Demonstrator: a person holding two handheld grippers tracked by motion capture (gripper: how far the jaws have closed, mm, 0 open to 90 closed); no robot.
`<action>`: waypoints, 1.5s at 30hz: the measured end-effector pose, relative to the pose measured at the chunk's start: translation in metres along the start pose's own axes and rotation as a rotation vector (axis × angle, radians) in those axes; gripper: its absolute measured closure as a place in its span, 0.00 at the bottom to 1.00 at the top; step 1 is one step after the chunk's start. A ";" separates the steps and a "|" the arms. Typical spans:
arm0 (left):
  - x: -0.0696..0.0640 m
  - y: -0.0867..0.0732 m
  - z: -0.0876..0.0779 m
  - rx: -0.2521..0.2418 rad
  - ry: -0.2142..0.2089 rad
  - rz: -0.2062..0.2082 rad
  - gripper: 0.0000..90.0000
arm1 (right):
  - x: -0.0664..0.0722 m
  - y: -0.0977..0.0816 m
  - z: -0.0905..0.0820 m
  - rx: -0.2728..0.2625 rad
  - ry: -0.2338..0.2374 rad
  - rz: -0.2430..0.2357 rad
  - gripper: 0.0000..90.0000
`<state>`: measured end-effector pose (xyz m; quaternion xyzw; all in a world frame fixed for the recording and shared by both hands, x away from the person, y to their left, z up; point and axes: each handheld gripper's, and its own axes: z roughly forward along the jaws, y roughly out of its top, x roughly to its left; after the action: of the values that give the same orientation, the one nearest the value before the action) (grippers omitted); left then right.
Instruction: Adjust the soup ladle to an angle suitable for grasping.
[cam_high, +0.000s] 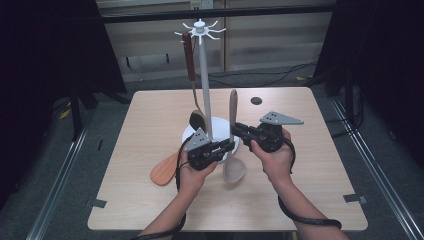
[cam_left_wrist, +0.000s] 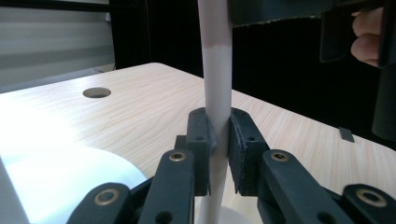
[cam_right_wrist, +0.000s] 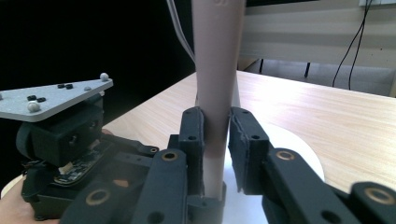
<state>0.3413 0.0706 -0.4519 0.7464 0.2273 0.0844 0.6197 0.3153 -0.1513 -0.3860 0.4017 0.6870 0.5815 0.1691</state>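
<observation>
So the left gripper (cam_left_wrist: 218, 140) is clamping its pads right onto the white pole (cam_left_wrist: 215, 70) of the utensil stand, low down near the base, basically pinning the rack in place. In the high view you can see that same left gripper (cam_high: 231, 145) reaching in from the left side toward the bottom of the pole (cam_high: 204, 80).

The right gripper (cam_right_wrist: 215, 140) is squeezing the handle of the beige spoon (cam_right_wrist: 217, 60), jaws pressed against both sides of it. From above, the right gripper (cam_high: 237, 130) is gripping the beige spoon (cam_high: 233, 150) around mid-handle, with the bowl end hanging low near the table (cam_high: 150, 115) and the handle tip pointing up, well short of the hooks.

Progress-wise, I'd say this is somewhere in the middle. One utensil, the dark ladle with the reddish-brown handle (cam_high: 189, 60), is already hanging from the white hook ring (cam_high: 200, 27) at the top of the stand. The beige spoon is picked up but not hung yet; it's sitting just beside the pole, so it's looking like the lift to the hooks is the part that's coming. And the orange spatula (cam_high: 165, 170) is lying flat on the table to the left of the round white base (cam_high: 220, 124), untouched for now.

So by my count: one hung, one in hand, one waiting. With the stand being steadied and the spoon gripped, the hanging step itself is what's left for this one.
</observation>
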 end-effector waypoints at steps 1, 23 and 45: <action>0.000 0.000 -0.001 0.007 0.001 -0.002 0.89 | -0.001 0.000 0.000 0.000 0.005 -0.002 0.84; 0.002 0.007 -0.017 -0.015 -0.062 0.005 0.89 | -0.032 -0.039 -0.015 0.028 -0.080 -0.041 0.28; 0.006 0.025 -0.032 -0.019 -0.119 0.045 0.89 | -0.040 -0.069 -0.012 0.132 -0.105 -0.063 0.09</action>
<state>0.3393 0.0981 -0.4212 0.7490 0.1723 0.0559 0.6373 0.3069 -0.1891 -0.4570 0.4200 0.7264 0.5074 0.1961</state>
